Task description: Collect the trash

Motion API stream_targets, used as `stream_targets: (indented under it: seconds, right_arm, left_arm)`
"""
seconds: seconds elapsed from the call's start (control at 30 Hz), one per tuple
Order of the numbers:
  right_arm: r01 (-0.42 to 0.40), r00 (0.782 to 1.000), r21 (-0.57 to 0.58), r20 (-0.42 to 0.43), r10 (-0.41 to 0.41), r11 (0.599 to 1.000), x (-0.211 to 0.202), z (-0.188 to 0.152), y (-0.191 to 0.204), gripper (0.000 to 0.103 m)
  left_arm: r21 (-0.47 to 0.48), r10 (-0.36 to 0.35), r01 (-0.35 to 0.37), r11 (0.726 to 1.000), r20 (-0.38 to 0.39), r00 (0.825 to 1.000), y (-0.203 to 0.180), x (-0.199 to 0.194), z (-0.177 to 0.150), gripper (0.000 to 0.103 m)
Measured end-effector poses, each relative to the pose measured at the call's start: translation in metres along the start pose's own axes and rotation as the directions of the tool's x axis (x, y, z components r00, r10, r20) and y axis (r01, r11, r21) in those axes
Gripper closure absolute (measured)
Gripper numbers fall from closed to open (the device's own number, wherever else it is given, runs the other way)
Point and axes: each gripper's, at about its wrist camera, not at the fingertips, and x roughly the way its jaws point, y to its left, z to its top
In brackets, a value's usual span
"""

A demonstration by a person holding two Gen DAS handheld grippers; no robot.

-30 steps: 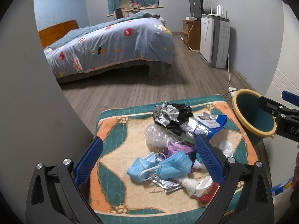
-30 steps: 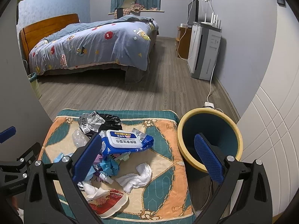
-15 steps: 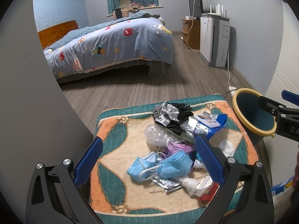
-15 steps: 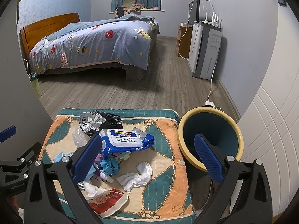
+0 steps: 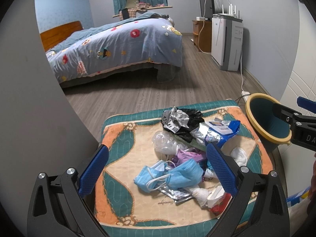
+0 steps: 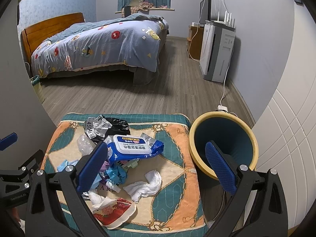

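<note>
Several light, soft scraps, a blue pleated face mask (image 5: 177, 174) uppermost, lie mid-cushion on the patterned orange-and-teal cushion (image 5: 122, 138); pinch its bunched middle. Left gripper (image 5: 156, 169) and right gripper (image 6: 156, 166) both gape, empty.

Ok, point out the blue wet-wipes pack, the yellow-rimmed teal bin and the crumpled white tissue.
blue wet-wipes pack (image 6: 132, 147), right wrist view, white lid label.
yellow-rimmed teal bin (image 6: 253, 140), right wrist view, far rim.
crumpled white tissue (image 6: 143, 187), right wrist view, middle fold.

The trash pile (image 6: 118, 158) crowds the left and middle of the cushion (image 6: 177, 187). Its right part is bare up to the bin (image 6: 223, 144), whose mouth is unblocked.
</note>
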Motion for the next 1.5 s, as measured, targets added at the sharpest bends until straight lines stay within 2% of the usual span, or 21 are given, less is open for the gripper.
stream_targets:
  seconds: [0.6,0.7,0.87,0.93,1.07,1.2,1.23,1.3,1.4,1.5]
  right_arm:
    - [-0.008,1.000,-0.004,-0.024,0.008,1.000,0.006,-0.001,0.002,0.006]
    - [-0.010,0.999,0.000,-0.032,0.010,1.000,0.007,-0.001,0.002,0.006]
    - [0.025,0.999,-0.019,-0.040,-0.026,1.000,0.014,0.004,0.001,0.006]
    - [0.023,0.999,-0.028,-0.037,-0.024,0.999,0.017,0.006,0.001,0.006]
    - [-0.002,0.998,-0.103,-0.066,-0.005,0.995,0.037,0.009,0.012,0.006]
    - [-0.055,0.989,-0.142,-0.141,0.035,0.988,0.064,0.005,0.023,0.006]
    - [-0.071,0.987,-0.145,-0.156,0.048,0.987,0.069,0.004,0.026,0.006]
    - [-0.104,0.979,-0.167,-0.192,0.071,0.980,0.084,0.000,0.036,0.006]
    - [-0.149,0.971,-0.194,-0.215,0.106,0.970,0.098,-0.006,0.049,0.006]
    - [-0.175,0.964,-0.221,-0.236,0.122,0.960,0.114,-0.010,0.061,0.006]
  left_arm:
    - [-0.005,-0.016,0.016,1.000,-0.015,1.000,0.003,0.008,-0.010,0.005]
    - [-0.003,0.002,-0.002,1.000,-0.019,1.000,0.001,0.009,-0.009,0.005]
    - [0.014,-0.011,0.011,1.000,0.003,1.000,-0.002,0.008,-0.004,0.005]
    - [-0.007,-0.028,0.028,1.000,0.017,0.999,0.005,0.008,-0.001,0.005]
    - [-0.025,-0.015,0.015,1.000,0.021,1.000,0.018,0.011,0.008,0.005]
    - [-0.066,-0.064,0.066,0.996,0.027,0.998,0.039,0.020,0.017,0.005]
    - [-0.045,-0.028,0.029,0.999,0.023,0.999,0.040,0.024,0.018,0.005]
    - [-0.031,-0.021,0.021,0.999,-0.015,1.000,0.042,0.035,0.019,0.005]
    - [-0.066,0.028,-0.032,0.997,-0.057,0.998,0.054,0.047,0.018,0.005]
    - [-0.107,0.025,-0.032,0.994,-0.072,0.997,0.068,0.056,0.016,0.005]
